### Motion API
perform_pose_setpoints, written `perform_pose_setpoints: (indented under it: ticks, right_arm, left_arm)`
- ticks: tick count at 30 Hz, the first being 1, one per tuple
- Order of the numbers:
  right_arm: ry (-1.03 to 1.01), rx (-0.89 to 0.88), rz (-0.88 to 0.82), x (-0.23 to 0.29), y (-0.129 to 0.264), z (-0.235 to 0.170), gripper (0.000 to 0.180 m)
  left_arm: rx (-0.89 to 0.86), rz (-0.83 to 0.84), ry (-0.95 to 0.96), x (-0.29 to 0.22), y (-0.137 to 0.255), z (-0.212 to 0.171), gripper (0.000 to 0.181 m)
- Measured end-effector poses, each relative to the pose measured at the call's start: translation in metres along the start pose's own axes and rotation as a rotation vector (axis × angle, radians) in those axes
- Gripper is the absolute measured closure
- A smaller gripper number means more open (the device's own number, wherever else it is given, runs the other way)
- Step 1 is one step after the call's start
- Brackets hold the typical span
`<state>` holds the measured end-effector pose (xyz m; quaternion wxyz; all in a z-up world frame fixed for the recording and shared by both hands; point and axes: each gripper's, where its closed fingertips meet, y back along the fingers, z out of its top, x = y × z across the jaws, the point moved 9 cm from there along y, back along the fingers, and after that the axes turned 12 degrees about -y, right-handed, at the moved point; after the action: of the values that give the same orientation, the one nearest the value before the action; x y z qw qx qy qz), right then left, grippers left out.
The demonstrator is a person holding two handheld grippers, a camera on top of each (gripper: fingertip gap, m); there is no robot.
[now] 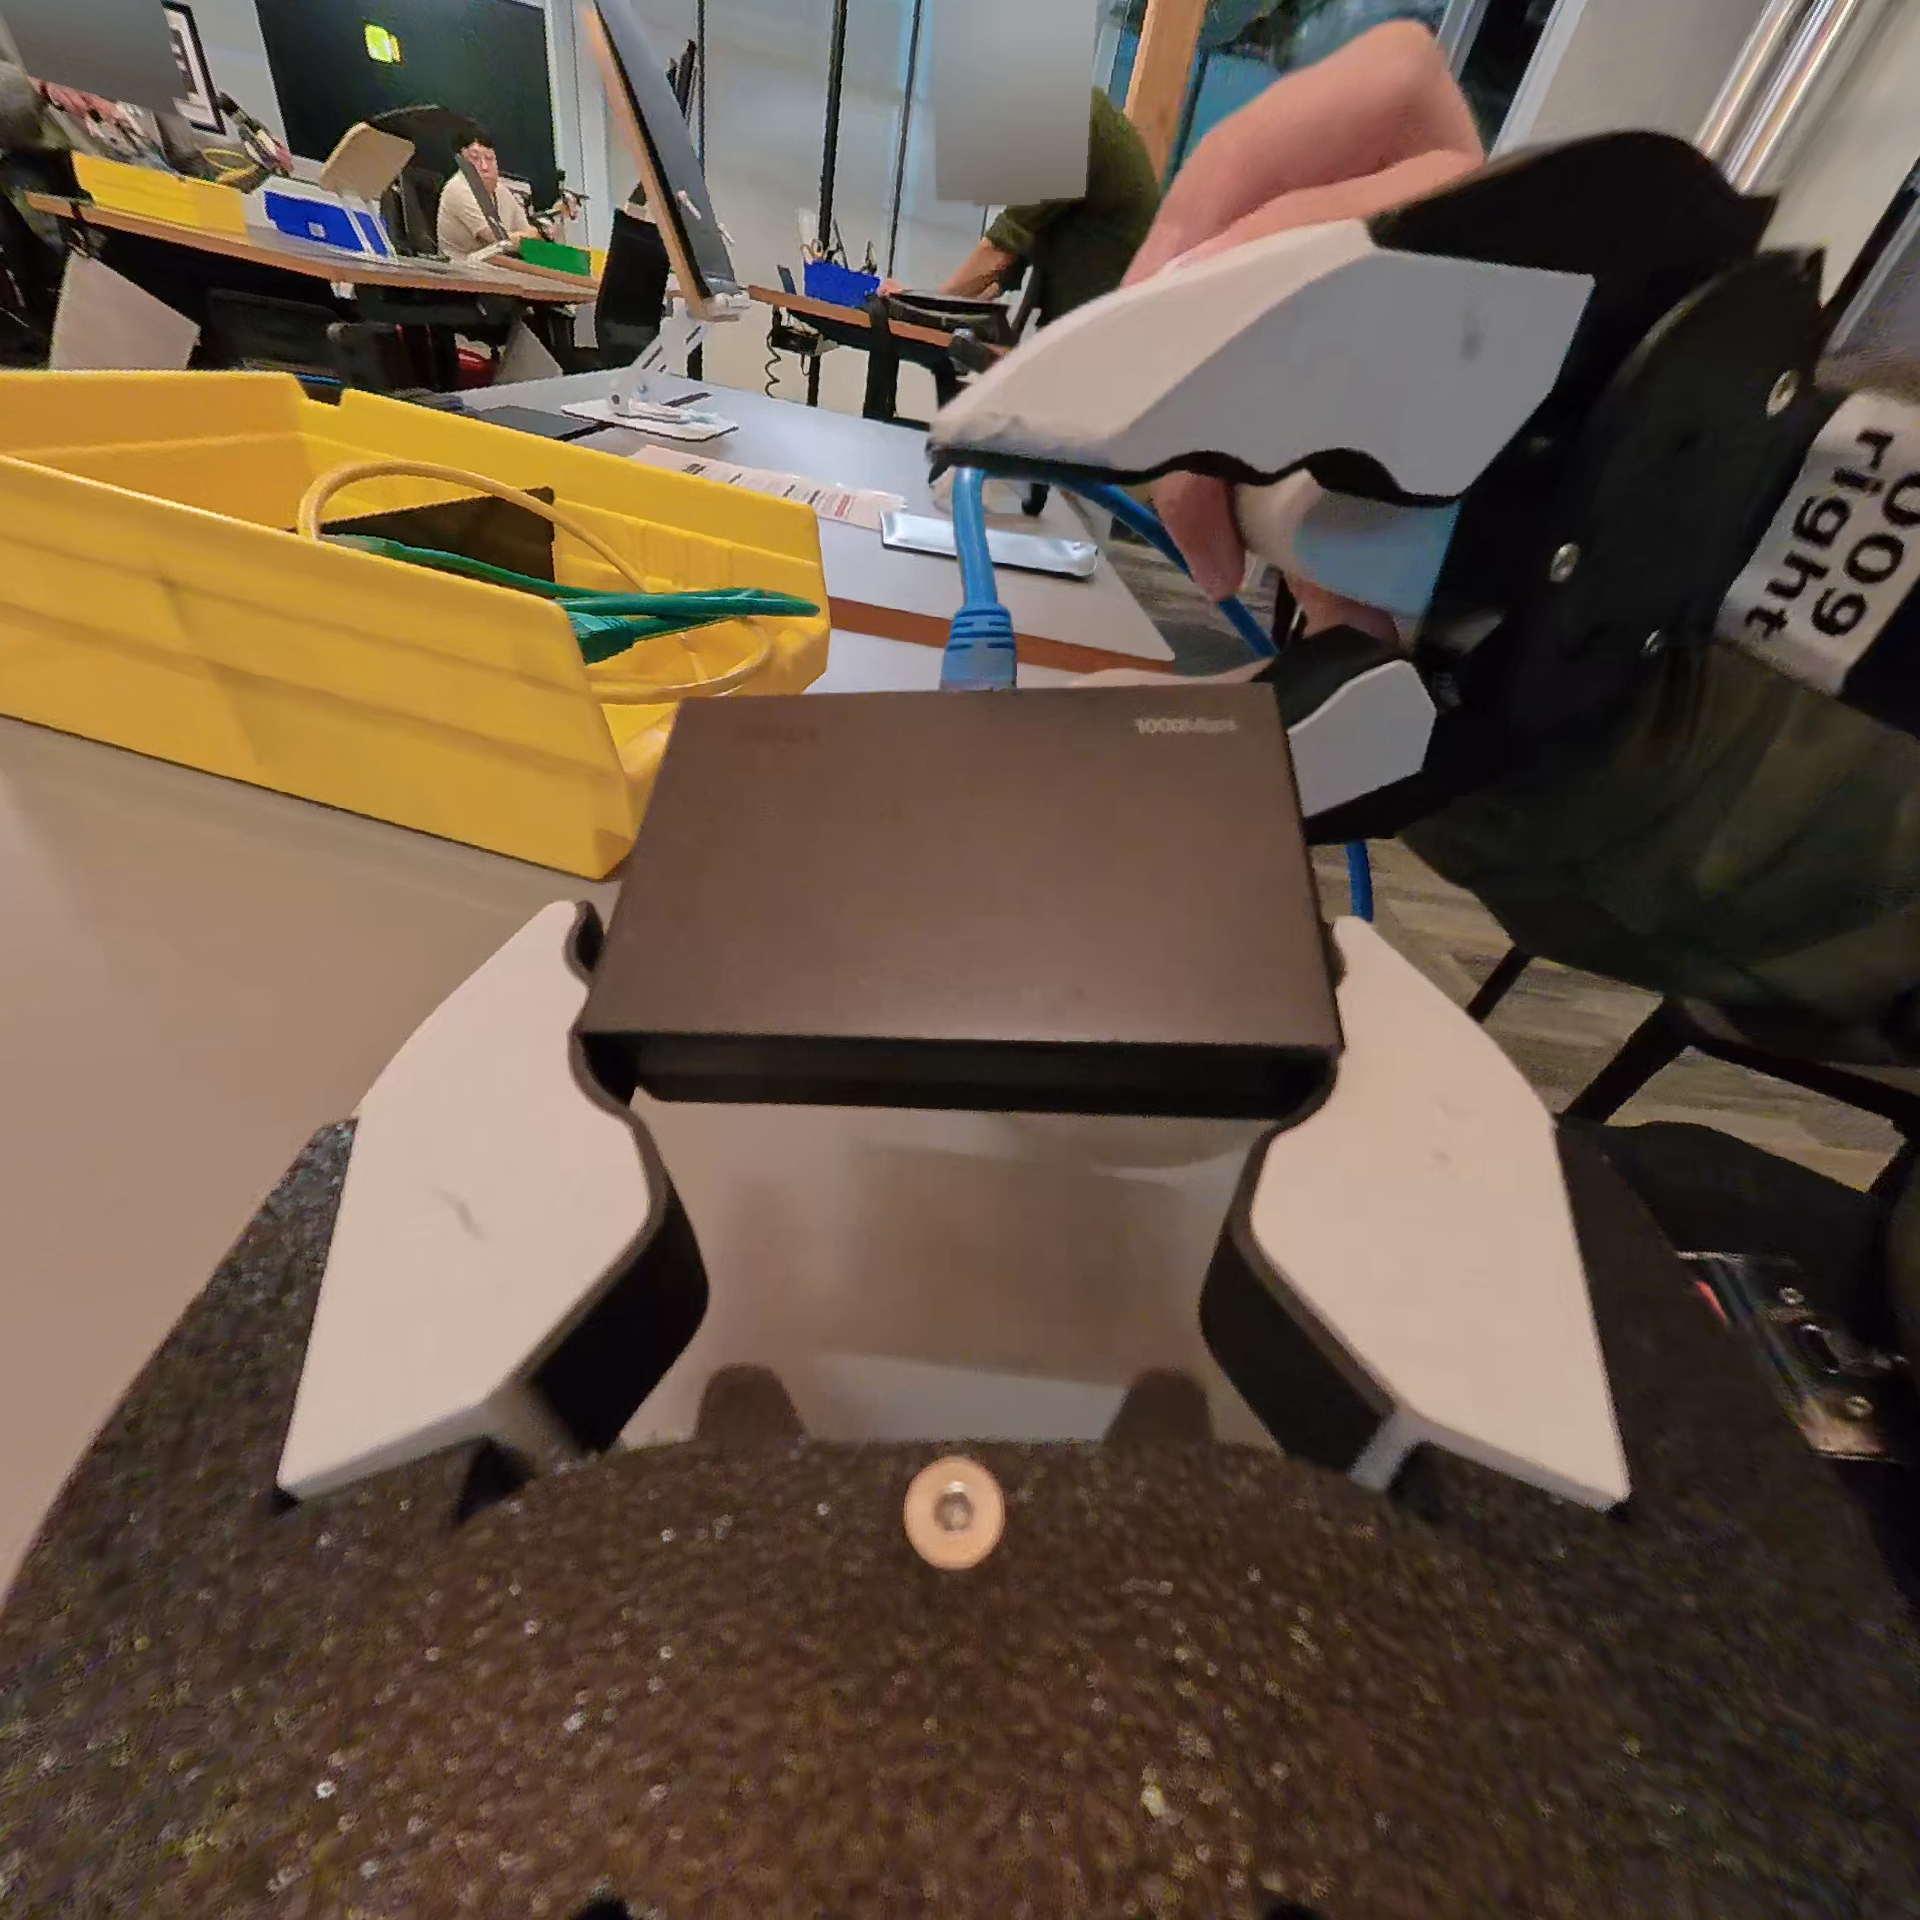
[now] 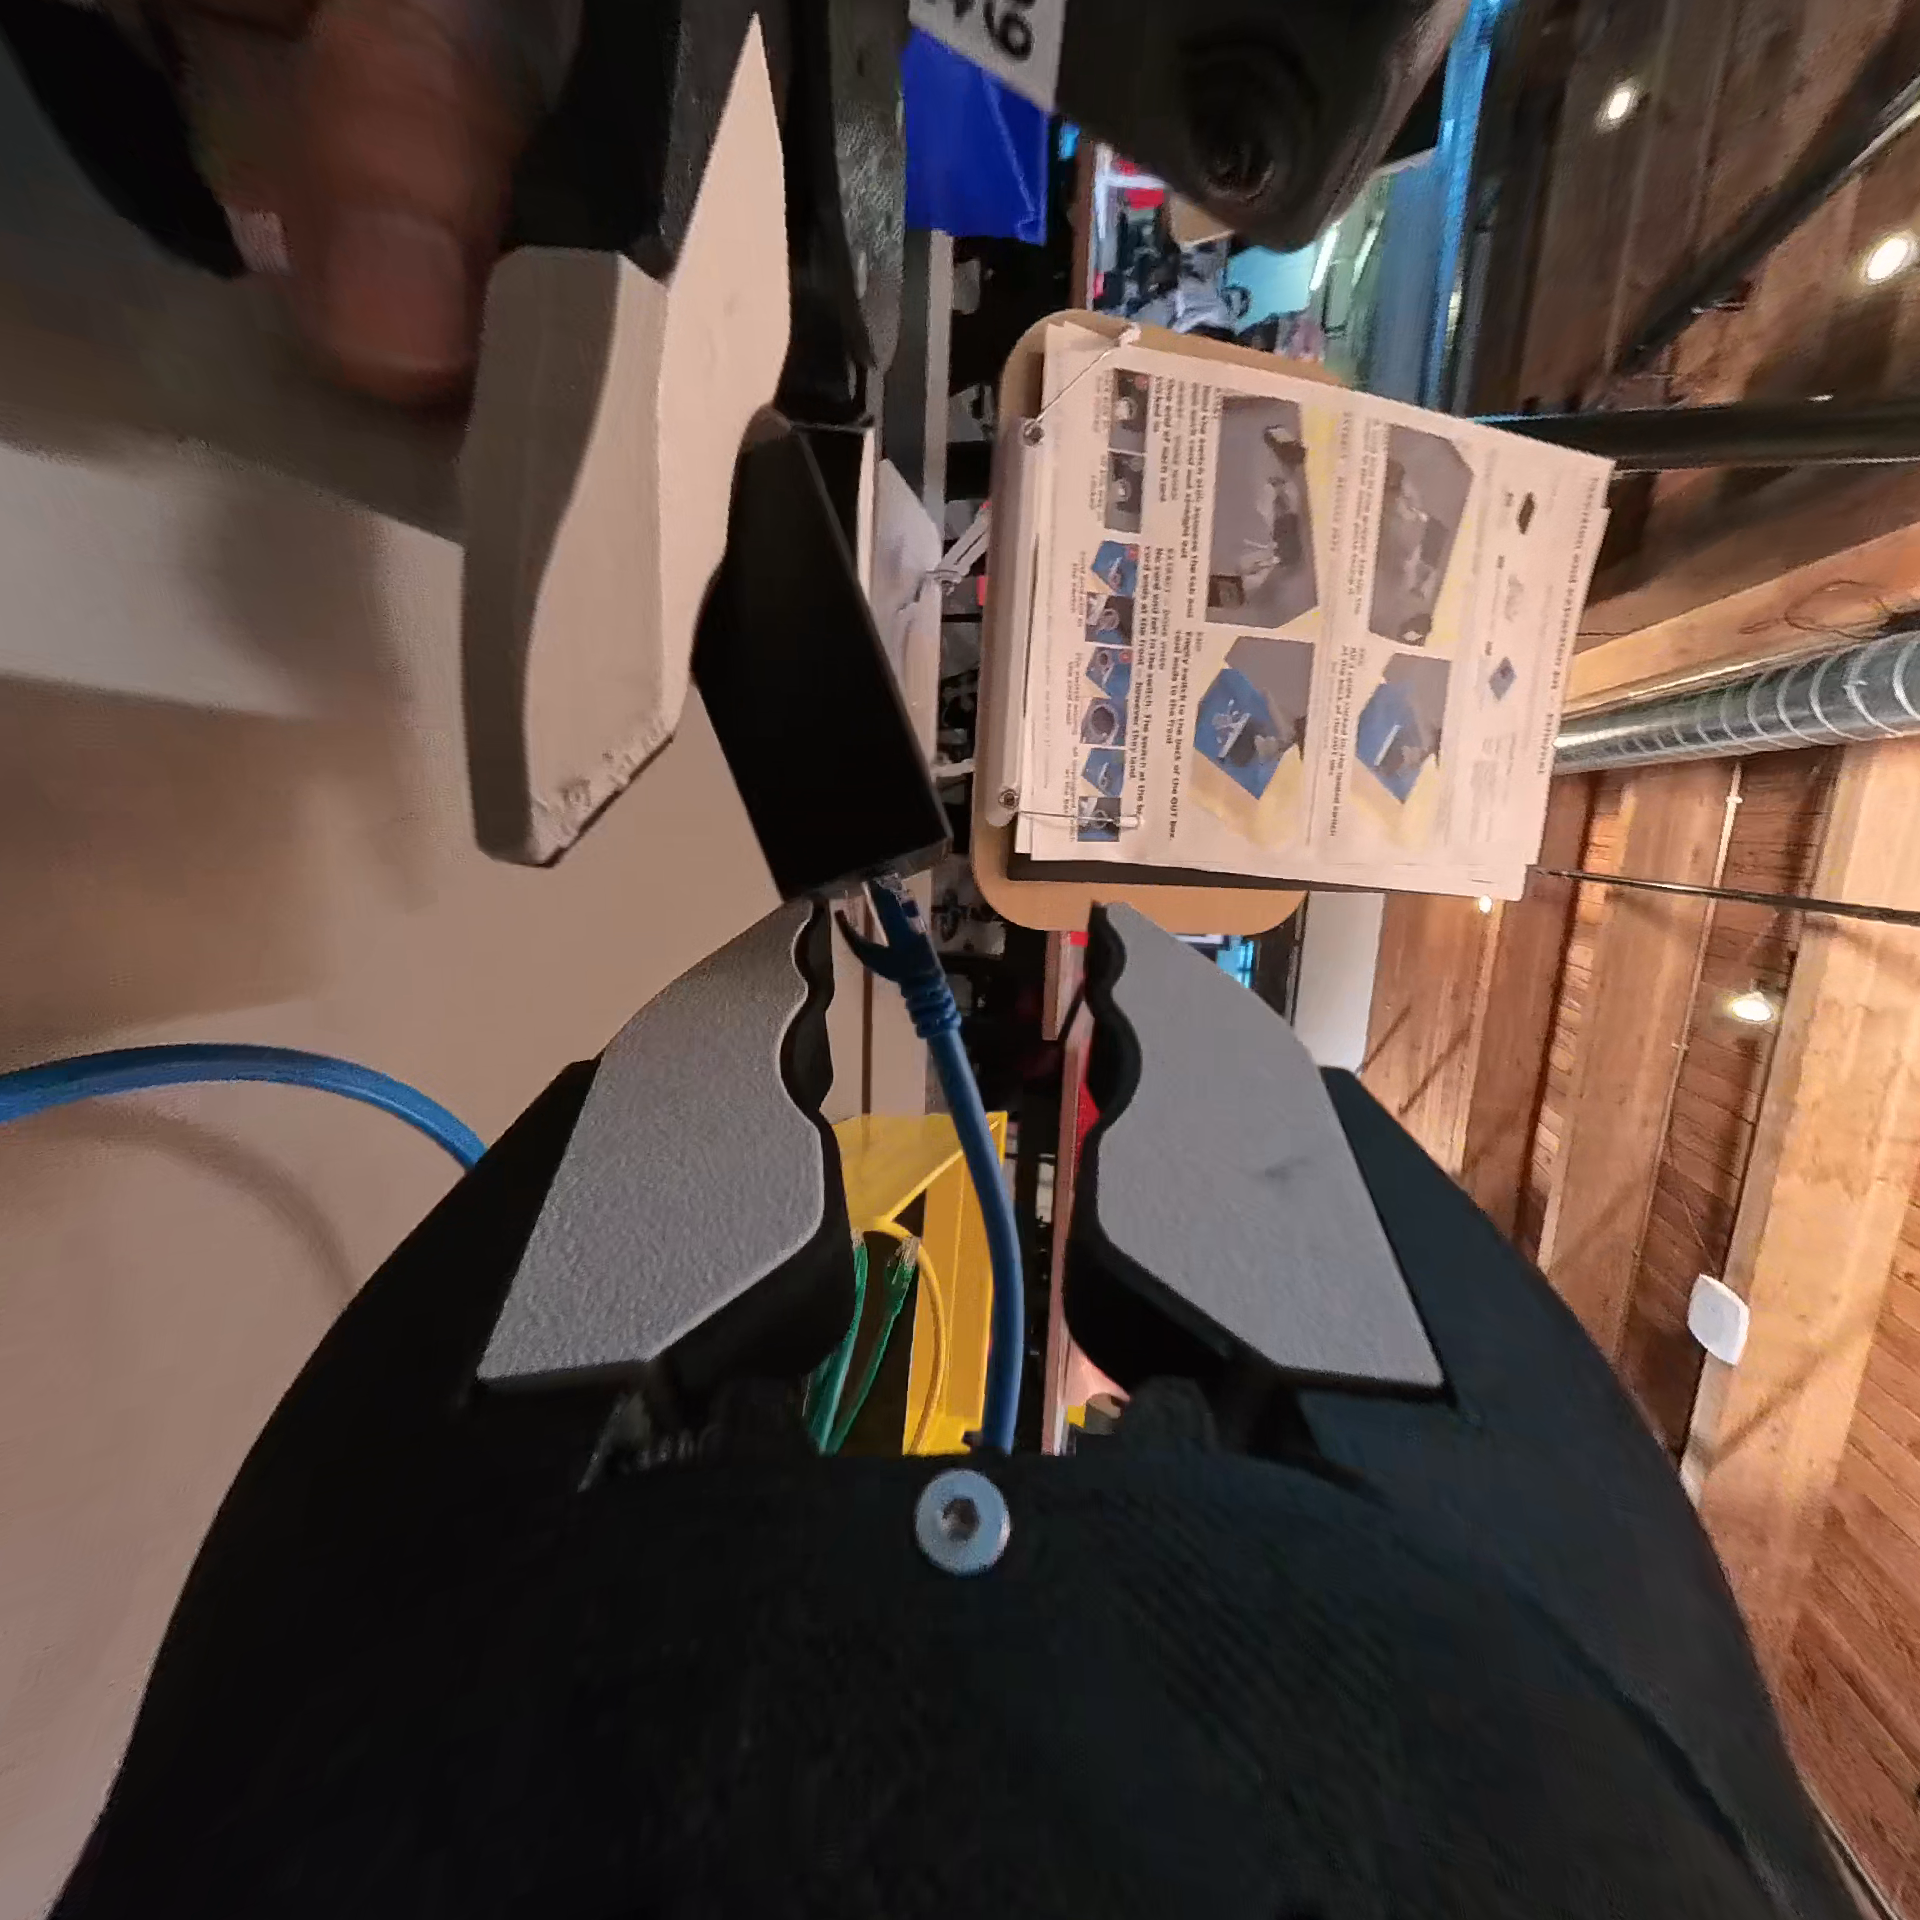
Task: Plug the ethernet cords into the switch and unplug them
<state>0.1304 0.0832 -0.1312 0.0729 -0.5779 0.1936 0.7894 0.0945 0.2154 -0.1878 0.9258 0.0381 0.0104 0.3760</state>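
Across a pale grey worktable (image 1: 208, 1039) in a busy workshop, the left gripper (image 1: 961, 997) clamps a flat black rectangular network switch (image 1: 966, 883) by its two side edges. At the switch's far edge, a blue ethernet cord (image 1: 977, 623) sits with its booted plug at a port. The right gripper (image 2: 956, 925) hovers around that cord just behind the switch, jaws spread apart and touching nothing. Beside the switch, a yellow plastic bin (image 1: 312, 665) holds green and cream cords (image 1: 675, 613).

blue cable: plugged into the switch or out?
Plugged in, apparently: the blue cable has its connector boot butting the far edge of the switch. The port itself is hidden, so whether it is fully seated cannot be told.
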Motion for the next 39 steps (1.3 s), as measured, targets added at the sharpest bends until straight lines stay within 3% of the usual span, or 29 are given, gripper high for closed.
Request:
perform_pose_setpoints:
  ticks: [6, 9, 12, 39]
  right_arm:
    - [-0.092, -0.001, 0.077, 0.006, 0.0, -0.004, 0.154]
    - [-0.051, -0.007, 0.062, 0.006, 0.001, -0.003, 0.153]
    - [-0.017, -0.002, 0.106, 0.009, -0.001, -0.004, 0.163]
    - [0.165, 0.088, 0.278, 0.008, -0.011, -0.002, 0.166]
  left_arm:
    - [0.007, -0.027, 0.055, 0.002, 0.0, -0.003, 0.058]
    - [0.002, -0.044, 0.079, 0.003, 0.0, -0.004, 0.058]
    - [0.005, -0.052, 0.096, 0.003, -0.001, -0.005, 0.058]
    - [0.069, -0.053, 0.145, 0.005, -0.004, -0.014, 0.058]
